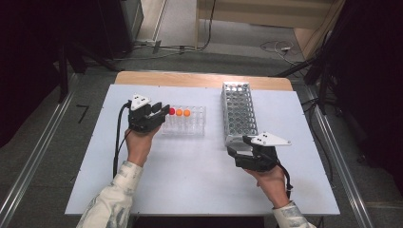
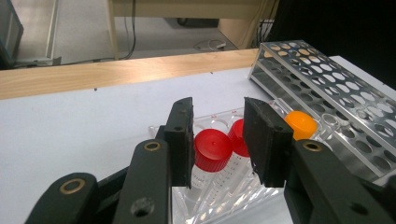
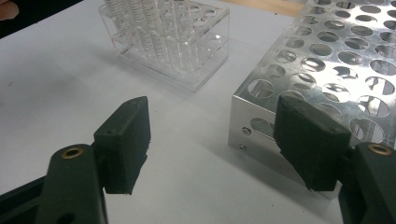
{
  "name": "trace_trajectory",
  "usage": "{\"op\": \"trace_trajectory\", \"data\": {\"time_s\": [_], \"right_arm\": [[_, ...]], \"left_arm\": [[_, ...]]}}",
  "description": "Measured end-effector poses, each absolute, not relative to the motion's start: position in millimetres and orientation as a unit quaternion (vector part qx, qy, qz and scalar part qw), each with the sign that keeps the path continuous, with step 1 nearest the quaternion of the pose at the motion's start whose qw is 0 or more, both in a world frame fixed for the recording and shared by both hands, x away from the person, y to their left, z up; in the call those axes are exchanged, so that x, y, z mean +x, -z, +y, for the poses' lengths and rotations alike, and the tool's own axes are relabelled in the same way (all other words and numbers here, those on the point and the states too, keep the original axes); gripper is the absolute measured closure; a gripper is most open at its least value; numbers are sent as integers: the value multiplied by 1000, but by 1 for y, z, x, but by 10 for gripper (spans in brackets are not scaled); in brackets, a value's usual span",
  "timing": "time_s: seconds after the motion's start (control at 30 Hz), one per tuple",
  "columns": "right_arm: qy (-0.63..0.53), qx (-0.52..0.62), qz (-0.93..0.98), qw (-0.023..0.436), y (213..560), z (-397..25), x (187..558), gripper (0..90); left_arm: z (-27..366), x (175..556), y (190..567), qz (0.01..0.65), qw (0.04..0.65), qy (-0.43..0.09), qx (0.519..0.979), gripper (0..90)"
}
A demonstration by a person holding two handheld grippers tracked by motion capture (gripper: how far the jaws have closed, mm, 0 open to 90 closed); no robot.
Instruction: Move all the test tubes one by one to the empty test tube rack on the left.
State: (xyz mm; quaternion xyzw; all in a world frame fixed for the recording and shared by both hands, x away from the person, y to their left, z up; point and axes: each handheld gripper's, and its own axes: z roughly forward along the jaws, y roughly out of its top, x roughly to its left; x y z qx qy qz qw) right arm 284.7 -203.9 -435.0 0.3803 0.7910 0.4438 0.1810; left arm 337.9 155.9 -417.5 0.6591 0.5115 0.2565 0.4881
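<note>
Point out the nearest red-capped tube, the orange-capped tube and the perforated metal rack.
Nearest red-capped tube [image 2: 213, 149], left gripper view, top of cap.
Orange-capped tube [image 2: 301, 125], left gripper view, top of cap.
Perforated metal rack [image 1: 239, 111], high view, top plate.

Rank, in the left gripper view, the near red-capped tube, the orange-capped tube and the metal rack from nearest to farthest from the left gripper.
1. Red-capped tube: between the open jaws of the left gripper, in the clear rack.
2. Orange-capped tube: just beyond the right-hand jaw.
3. Metal rack: farthest, behind, at the view's right.
</note>
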Motion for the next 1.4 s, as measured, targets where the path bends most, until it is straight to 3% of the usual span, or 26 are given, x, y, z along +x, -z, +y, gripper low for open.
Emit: {"op": "trace_trajectory", "data": {"time_s": [0.33, 0.63, 0.73, 0.9, 1.4], "right_arm": [[-442, 381, 792, 180, 436, -203, 285, 258], [-441, 385, 791, 179, 438, -203, 287, 257], [-440, 384, 791, 179, 439, -203, 288, 257], [-439, 387, 790, 182, 440, -206, 288, 257], [-439, 399, 782, 191, 442, -227, 286, 255]], "left_arm": [[159, 327, 413, 509, 500, -256, 652, 514], [160, 304, 414, 507, 495, -255, 658, 296], [162, 296, 418, 508, 491, -252, 661, 259], [166, 282, 427, 505, 474, -252, 676, 228], [192, 257, 438, 527, 470, -259, 659, 175]]}}
